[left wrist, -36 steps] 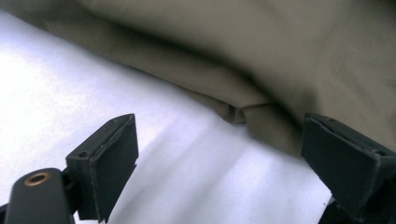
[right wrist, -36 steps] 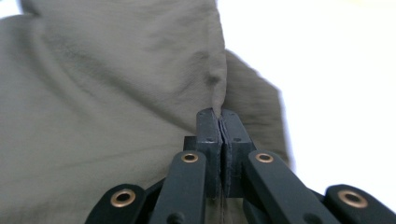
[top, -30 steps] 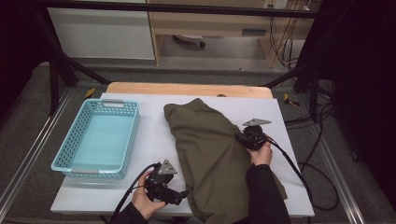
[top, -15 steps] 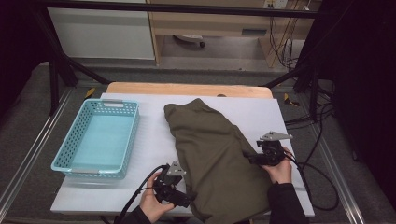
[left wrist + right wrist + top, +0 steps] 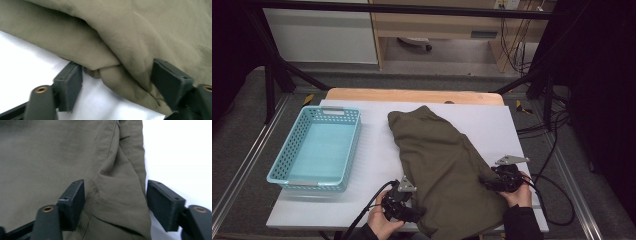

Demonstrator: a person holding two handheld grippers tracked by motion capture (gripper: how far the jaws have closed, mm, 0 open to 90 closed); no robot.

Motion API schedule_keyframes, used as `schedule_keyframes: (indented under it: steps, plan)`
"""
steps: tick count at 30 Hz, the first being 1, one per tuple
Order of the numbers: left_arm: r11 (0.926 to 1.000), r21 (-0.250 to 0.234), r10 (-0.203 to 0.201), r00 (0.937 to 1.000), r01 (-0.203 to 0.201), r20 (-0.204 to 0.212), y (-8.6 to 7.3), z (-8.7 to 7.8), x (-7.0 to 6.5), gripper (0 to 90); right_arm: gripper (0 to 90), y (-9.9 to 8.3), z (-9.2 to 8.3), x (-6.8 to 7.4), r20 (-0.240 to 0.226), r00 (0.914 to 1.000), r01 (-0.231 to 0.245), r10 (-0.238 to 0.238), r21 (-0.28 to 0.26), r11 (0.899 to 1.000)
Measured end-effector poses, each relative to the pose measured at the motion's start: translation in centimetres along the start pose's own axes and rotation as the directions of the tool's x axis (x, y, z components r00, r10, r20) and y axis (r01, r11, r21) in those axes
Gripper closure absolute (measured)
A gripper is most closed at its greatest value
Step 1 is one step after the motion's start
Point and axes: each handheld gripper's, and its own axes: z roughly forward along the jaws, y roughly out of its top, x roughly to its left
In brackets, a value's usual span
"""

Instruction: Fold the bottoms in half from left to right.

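- Lower centre of the high view: the left gripper (image 5: 416,214) is sitting at the near edge of the olive garment (image 5: 442,170), jaws apart and just closing around a fold without pressing it.
- Lower right: the right gripper (image 5: 484,182) is straddling the garment's right hem, jaws apart, just narrowing.
- Middle: the garment is lying spread across the white table (image 5: 377,160).
- Left: a turquoise basket (image 5: 282,172) is standing well apart.

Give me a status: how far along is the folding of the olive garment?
Done: the olive garment lies on the white table as a long, narrow, doubled strip. In hand: both grippers sit at its near end, the left gripper astride a folded edge and the right gripper over the side hem; both have just been closing, cloth between the fingers, not yet clamped. Left: probably another fold, and the blue basket is still empty.
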Motion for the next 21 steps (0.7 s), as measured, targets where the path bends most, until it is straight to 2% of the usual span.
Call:
schedule_keyframes:
  steps: [3, 8, 13, 15, 17, 18, 21]
  plan:
    - [0.9999, -0.004, -0.011, 0.9999, 0.011, 0.003, -0.1, -0.1, 0.1, 32.5, 37.0, -0.1, 0.0, 0.1, 0.008, 0.9999, 0.015, -0.015, -0.004, 1.000]
    - [0.9998, -0.003, -0.020, 0.9997, 0.020, 0.010, -0.2, -0.2, -0.1, 44.8, 48.0, -0.2, -0.2, 0.3, 0.017, 0.9995, 0.027, -0.027, -0.009, 1.000]
    - [0.9992, -0.005, -0.039, 0.9992, 0.039, 0.009, -0.3, -0.2, -0.3, 59.9, 57.7, -0.1, -0.3, 0.8, 0.018, 0.9990, 0.040, -0.040, 0.004, 0.999]
    - [0.9990, -0.005, -0.044, 0.9989, 0.044, 0.013, -0.3, -0.1, -0.4, 65.4, 60.9, 0.0, -0.3, 0.9, 0.017, 0.9988, 0.045, -0.045, 0.006, 0.999]
    - [0.9984, -0.005, -0.055, 0.9977, 0.056, 0.038, -0.3, 0.0, -0.3, 73.6, 64.9, 0.0, -0.3, 0.9, 0.014, 0.9990, 0.043, -0.043, 0.009, 0.999]
    - [0.9979, -0.008, -0.063, 0.9970, 0.064, 0.044, -0.3, 0.1, -0.4, 75.6, 67.1, 0.0, -0.3, 1.0, 0.010, 0.9992, 0.039, -0.039, 0.010, 0.999]
    - [0.9984, -0.009, -0.056, 0.9975, 0.056, 0.043, -0.3, 0.2, -0.5, 80.8, 72.8, 0.1, -0.4, 1.1, 0.002, 0.9994, 0.035, -0.035, 0.017, 0.999]
